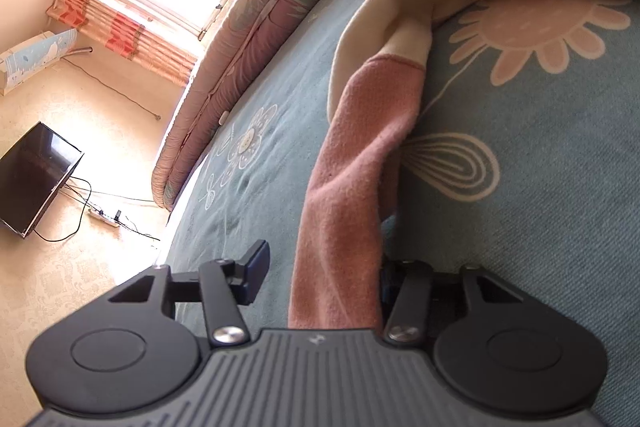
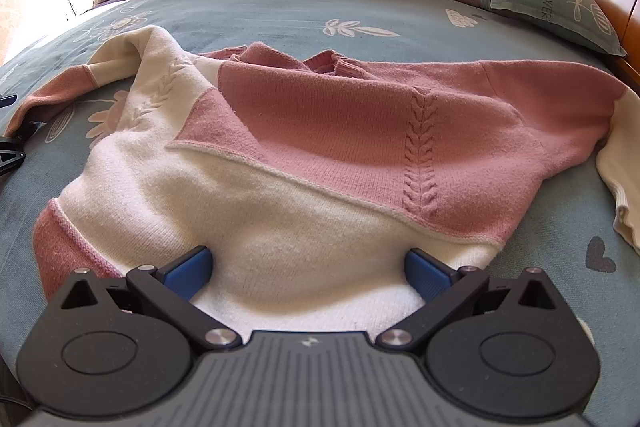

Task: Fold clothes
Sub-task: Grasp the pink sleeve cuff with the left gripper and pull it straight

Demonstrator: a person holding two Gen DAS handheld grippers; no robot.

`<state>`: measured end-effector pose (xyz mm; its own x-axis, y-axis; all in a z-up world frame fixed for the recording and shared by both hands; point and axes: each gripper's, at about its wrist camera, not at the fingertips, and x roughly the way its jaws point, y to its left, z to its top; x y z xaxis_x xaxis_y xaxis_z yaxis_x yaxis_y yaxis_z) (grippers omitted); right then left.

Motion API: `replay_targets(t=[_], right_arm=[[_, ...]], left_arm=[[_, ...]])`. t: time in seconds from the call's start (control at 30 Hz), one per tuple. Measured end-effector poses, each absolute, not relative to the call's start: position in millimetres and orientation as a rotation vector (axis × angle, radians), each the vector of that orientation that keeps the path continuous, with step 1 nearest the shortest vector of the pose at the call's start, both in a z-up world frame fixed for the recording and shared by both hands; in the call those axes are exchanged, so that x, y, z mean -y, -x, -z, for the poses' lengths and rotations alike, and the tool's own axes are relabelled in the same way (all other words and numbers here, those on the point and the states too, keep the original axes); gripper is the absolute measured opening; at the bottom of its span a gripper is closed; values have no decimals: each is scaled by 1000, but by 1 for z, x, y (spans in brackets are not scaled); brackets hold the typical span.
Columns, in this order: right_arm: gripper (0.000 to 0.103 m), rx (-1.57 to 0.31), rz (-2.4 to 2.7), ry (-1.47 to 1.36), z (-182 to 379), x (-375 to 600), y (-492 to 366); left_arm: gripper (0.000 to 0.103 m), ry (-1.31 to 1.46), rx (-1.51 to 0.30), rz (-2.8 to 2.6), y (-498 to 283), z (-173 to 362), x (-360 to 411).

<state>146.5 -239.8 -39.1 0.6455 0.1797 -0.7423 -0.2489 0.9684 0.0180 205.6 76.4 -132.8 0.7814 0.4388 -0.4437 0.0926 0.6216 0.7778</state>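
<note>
One sweater (image 2: pixel 320 155), two grippers

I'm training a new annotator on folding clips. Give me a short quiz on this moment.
1. True or false: the sweater already lies folded into a neat square.
2. What is between the left gripper's jaws? A) the pink sleeve cuff B) the pillow C) nothing
3. Fill in: the right gripper's jaws stand ___ over the sweater's white hem.

Key: 1 false, it is spread out with both sleeves out to the sides. 2 A. 3 open.
</note>
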Motion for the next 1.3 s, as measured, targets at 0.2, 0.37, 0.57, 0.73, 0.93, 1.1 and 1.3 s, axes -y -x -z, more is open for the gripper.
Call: replay_targets(t=[0.2,0.37,0.57,0.73,0.93,1.1,1.3], right_arm=[[103,-835,-246,89,39,240,-147],[103,-838,-245,90,39,240,-148],[103,-840,-240,90,38,239,-147],[103,-842,-241,91,39,239,-147],[103,-842,-240,92,39,239,-147],[103,-847,-237,94,38,238,-148],[103,-870,-238,97,36,238,-151]], left_arm=[[25,-895,-656,-192,-178,139,-74],[23,-939,-644,-165,-178,142,-74],[8,-925,-681,-137,-192,141,-73],[8,-895,-705,-84,-166,133,-79],[13,-788,-765,-39,-146,113,-97],[16,-714,-803,100,-133,98,-98],[30,-505,-823,232,-136,72,-106]])
